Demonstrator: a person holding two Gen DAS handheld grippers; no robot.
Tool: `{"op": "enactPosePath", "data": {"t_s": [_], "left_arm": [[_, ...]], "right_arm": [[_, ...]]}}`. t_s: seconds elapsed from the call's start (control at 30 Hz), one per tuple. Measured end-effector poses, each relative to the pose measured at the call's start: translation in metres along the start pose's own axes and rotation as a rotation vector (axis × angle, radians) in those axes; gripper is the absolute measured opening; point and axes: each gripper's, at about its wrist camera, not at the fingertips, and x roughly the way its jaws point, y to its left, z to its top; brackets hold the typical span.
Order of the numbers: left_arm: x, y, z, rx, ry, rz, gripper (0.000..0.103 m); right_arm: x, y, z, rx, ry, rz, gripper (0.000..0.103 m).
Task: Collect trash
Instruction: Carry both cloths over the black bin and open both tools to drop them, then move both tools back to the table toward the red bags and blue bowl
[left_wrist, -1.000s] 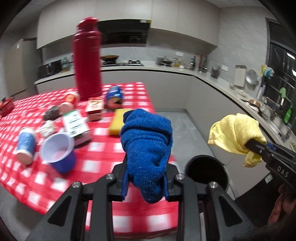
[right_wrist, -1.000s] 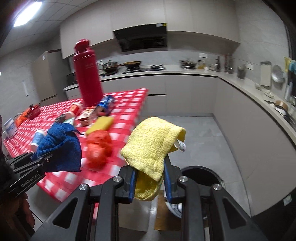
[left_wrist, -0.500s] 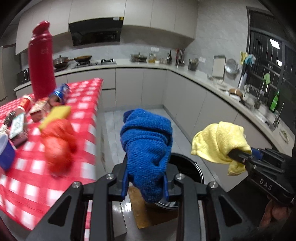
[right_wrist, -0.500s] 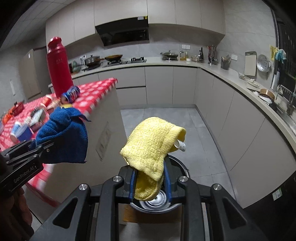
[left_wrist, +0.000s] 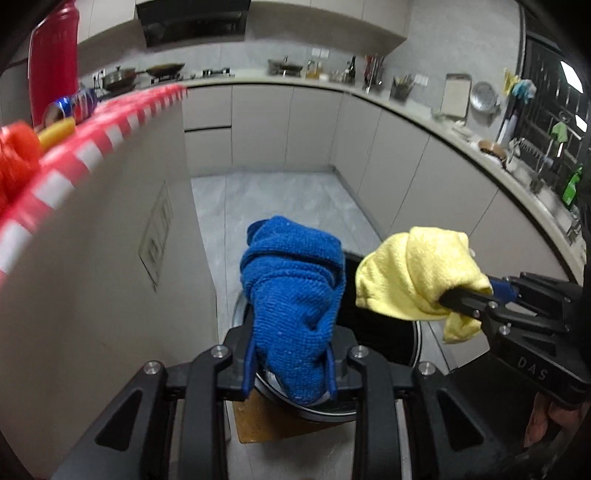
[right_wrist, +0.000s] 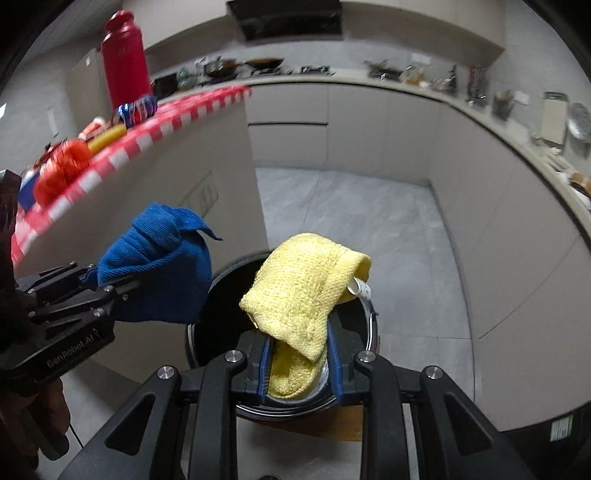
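Directly below both grippers stands a round black trash bin (right_wrist: 371, 325) on the grey floor. The left gripper (left_wrist: 291, 363) is clamped on a bunched blue cloth (left_wrist: 295, 295), which rises above its fingers. To its right, just beside it, the right gripper (right_wrist: 297, 363) is fully closed on a folded yellow cloth (right_wrist: 303, 291); a small white item (right_wrist: 360, 288) protrudes from the fold. The red-checked table (right_wrist: 166, 129) lies left of both tools.

Home kitchen: range hood (left_wrist: 192, 20), stove pans (left_wrist: 164, 68), grey cabinets (left_wrist: 258, 125).
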Motion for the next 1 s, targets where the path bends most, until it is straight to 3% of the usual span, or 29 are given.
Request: {"op": "enactPosePath", "data": {"t_s": [0.1, 0.17, 0.2, 0.23, 0.27, 0.37, 0.5, 1.0], "left_arm": [[0.01, -0.004, -0.007, -0.017, 0.002, 0.002, 0.033], [0.017, -0.003, -0.012, -0.02, -0.019, 0.028, 0.053], [0.021, -0.002, -0.014, -0.026, -0.016, 0.061, 0.076], [0.022, 0.0, -0.016, -0.032, -0.026, 0.089, 0.082], [0.021, 0.002, -0.016, -0.036, -0.035, 0.103, 0.082], [0.018, 0.003, -0.013, -0.038, -0.041, 0.131, 0.083], [0.013, 0.002, -0.01, -0.045, -0.057, 0.141, 0.098], [-0.006, -0.012, 0.012, 0.002, -0.092, 0.123, 0.098]], "right_arm": [[0.02, -0.007, -0.006, -0.03, 0.025, 0.021, 0.027], [0.028, -0.01, -0.008, -0.052, 0.018, 0.038, 0.032], [0.032, -0.011, -0.01, -0.077, -0.004, 0.031, 0.047], [0.037, -0.014, -0.012, -0.096, -0.022, 0.004, 0.083], [0.043, -0.016, -0.012, -0.095, -0.021, -0.004, 0.103], [0.049, -0.033, -0.012, -0.065, -0.02, -0.053, 0.103], [0.043, -0.052, -0.009, -0.023, -0.04, -0.093, 0.103], [0.006, -0.047, 0.009, 0.004, -0.119, -0.114, 0.103]]}}
